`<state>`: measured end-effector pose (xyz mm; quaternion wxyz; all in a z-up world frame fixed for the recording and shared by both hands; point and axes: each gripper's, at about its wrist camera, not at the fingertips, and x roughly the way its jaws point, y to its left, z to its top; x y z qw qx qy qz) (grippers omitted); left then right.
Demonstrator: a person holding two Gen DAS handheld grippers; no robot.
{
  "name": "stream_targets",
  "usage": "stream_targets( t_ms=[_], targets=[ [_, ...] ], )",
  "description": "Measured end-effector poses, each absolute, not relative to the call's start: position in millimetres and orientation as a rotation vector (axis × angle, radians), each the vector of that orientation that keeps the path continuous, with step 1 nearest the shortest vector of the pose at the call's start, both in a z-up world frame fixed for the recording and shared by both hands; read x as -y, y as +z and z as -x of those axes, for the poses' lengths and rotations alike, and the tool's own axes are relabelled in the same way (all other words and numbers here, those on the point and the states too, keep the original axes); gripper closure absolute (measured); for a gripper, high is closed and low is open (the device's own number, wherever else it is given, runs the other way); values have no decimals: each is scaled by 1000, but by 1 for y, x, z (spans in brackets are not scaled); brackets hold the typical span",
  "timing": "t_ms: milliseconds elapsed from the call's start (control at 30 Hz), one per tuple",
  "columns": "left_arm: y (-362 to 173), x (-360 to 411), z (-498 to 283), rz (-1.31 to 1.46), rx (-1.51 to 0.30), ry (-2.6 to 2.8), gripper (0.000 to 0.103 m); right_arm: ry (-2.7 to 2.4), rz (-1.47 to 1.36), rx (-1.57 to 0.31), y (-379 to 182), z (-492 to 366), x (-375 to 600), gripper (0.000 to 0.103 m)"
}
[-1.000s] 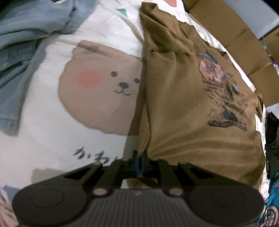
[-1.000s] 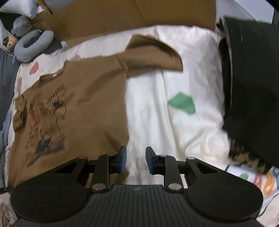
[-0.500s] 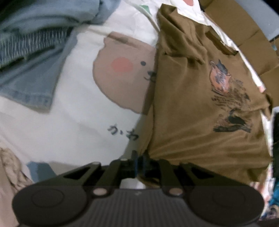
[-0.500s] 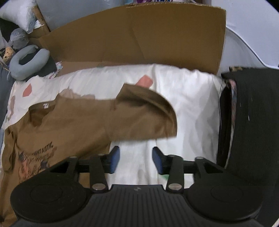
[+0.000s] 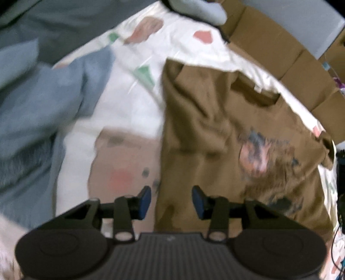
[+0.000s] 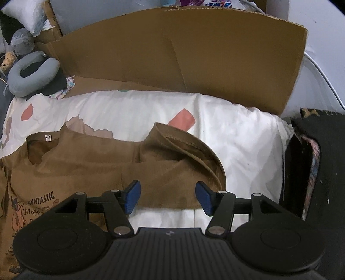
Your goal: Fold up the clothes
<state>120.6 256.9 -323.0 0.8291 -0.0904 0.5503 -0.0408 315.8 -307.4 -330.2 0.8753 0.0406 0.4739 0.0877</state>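
Brown cotton T-shirt with a cat print [image 6: 71, 172], one only, lies flat on the white patterned bedsheet [image 6: 129, 112], one sleeve [image 6: 183, 155] spread rightward. Two grippers hang above it: the left gripper [image 5: 171, 201] over its side edge, the right gripper [image 6: 168, 197] over the sleeve, both with jaws opening and pressing on nothing. One grey neck pillow [image 6: 30, 73] rests beside one cardboard sheet [image 6: 172, 47].

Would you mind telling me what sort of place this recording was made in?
Most likely a bedroom at home, with clothes sorted on a bed. A white printed bedsheet lies under the brown T-shirt, a grey neck pillow and a white pillow sit at its head, and flattened cardboard leans behind.
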Motion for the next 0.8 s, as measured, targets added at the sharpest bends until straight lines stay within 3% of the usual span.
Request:
stream_targets(
  t_ms=[233, 333, 433, 500, 567, 633, 800],
  targets=[
    [-324, -225, -194, 155, -1053, -124, 58, 172, -35, -969, -334, -337, 306, 40],
    [-329, -213, -222, 174, -1022, -115, 47, 172, -13, -963, -336, -350, 304, 40],
    [-333, -202, -243, 174, -1009, -112, 46, 183, 18, -952, -337, -363, 299, 38],
    [-336, -195, -255, 179, -1009, -125, 39, 190, 38, -946, -338, -372, 295, 35],
    [-340, -189, -267, 183, -1007, -126, 23, 205, 50, -945, -341, -381, 291, 33],
    [-344, -185, -278, 199, -1014, -117, 22, 226, 64, -950, -344, -391, 287, 27],
    [-353, -171, -306, 219, -1035, -90, 22, 245, 73, -973, -351, -415, 277, 24]
  ],
)
